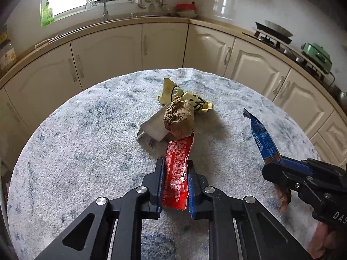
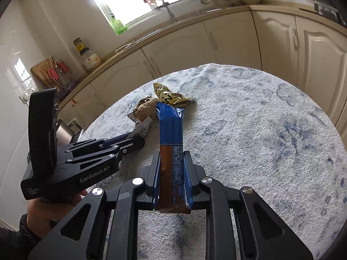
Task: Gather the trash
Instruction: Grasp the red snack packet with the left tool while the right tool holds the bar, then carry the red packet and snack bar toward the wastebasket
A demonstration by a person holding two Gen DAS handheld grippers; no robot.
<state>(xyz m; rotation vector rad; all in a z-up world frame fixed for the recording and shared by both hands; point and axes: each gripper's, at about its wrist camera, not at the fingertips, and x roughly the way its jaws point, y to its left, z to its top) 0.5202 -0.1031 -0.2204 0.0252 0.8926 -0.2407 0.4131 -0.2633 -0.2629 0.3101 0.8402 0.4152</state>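
My left gripper (image 1: 175, 165) is shut on a red wrapper (image 1: 176, 169) just above the round table, and shows at left in the right wrist view (image 2: 138, 139). My right gripper (image 2: 171, 155) is shut on a blue and brown wrapper (image 2: 171, 130); it shows at right in the left wrist view (image 1: 274, 164), holding the blue wrapper (image 1: 261, 138). On the table lie a brown crumpled paper ball (image 1: 179, 116), a white paper piece (image 1: 154, 127) and a yellow wrapper (image 1: 184, 96). The ball (image 2: 145, 108) and yellow wrapper (image 2: 171, 96) show ahead in the right wrist view.
The round table has a white and blue speckled cloth (image 1: 86, 140). Cream kitchen cabinets (image 1: 164, 43) and a counter curve behind it, with a sink tap (image 1: 105, 6), a stove (image 1: 273, 35) and a green appliance (image 1: 317, 57).
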